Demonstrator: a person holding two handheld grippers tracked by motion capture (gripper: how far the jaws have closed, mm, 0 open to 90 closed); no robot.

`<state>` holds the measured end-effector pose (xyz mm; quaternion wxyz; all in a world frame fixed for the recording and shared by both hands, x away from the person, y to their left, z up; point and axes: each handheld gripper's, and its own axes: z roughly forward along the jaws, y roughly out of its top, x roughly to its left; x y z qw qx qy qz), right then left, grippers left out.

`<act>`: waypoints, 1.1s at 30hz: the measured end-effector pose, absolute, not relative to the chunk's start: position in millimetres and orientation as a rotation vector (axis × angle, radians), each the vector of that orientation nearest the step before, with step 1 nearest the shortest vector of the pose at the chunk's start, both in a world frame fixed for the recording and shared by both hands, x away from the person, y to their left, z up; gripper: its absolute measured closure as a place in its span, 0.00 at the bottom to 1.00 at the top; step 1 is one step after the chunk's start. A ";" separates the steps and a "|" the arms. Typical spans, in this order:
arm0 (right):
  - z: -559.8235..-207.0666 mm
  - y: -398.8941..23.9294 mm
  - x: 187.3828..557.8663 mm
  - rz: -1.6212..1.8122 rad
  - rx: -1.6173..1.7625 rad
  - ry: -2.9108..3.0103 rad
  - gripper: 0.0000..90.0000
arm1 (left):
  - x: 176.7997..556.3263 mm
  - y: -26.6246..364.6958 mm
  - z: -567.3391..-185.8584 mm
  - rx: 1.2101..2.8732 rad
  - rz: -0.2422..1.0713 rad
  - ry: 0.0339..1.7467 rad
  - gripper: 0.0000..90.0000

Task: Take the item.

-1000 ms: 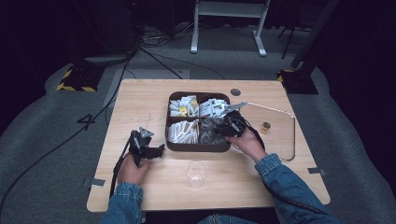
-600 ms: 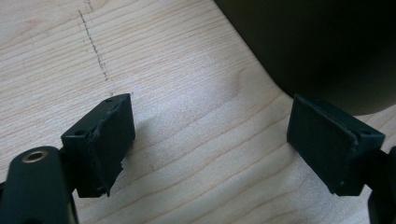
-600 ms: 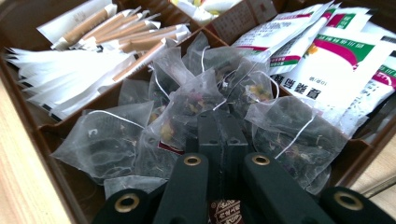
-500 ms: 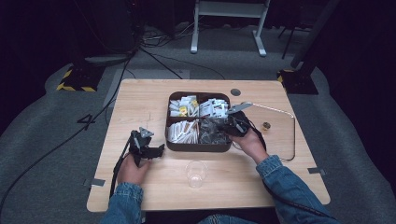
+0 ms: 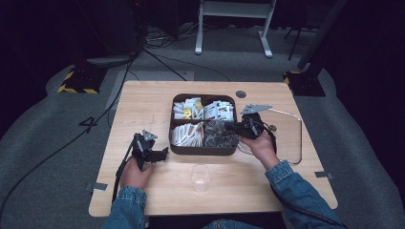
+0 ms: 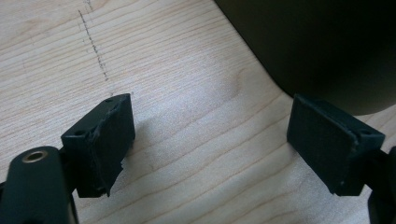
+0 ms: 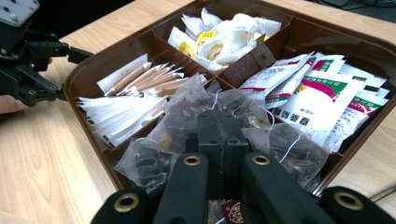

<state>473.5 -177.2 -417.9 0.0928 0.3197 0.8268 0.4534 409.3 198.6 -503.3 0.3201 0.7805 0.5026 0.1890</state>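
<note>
Right claw (image 7: pixel 218 135) has its jaws closed together on a clear mesh tea bag (image 7: pixel 187 112), among the other bags in the near right compartment of the brown tray (image 5: pixel 203 150); jaws have just been closing. Sachets (image 7: pixel 322 93) fill the compartment behind, paper sticks (image 7: pixel 126 100) the one to the left. Left claw (image 5: pixel 160 153) stands wide and empty over the bench (image 6: pixel 187 140), just beside the tray's left wall. A clear cup (image 5: pixel 200 176) stands near the bench's front.

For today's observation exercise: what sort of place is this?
Probably a lab or studio set up for recording: a lone wooden table on grey carpet, loose floor cables, hazard-striped stand bases and dark surroundings.
</note>
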 end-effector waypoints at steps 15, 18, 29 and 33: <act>-436.8 -161.7 476.7 1.217 0.907 2.530 0.86 | 409.3 198.6 -503.3 2.051 0.497 1.321 0.17; -437.6 -155.8 475.0 1.218 0.852 2.546 0.80 | 409.3 198.7 -503.1 2.053 0.493 1.321 0.17; -442.1 -141.5 474.6 1.143 0.800 2.583 0.97 | 409.3 198.6 -503.2 2.052 0.496 1.321 0.18; -435.8 -142.5 471.1 1.182 0.786 2.556 1.00 | 409.3 198.7 -503.1 2.054 0.493 1.321 0.17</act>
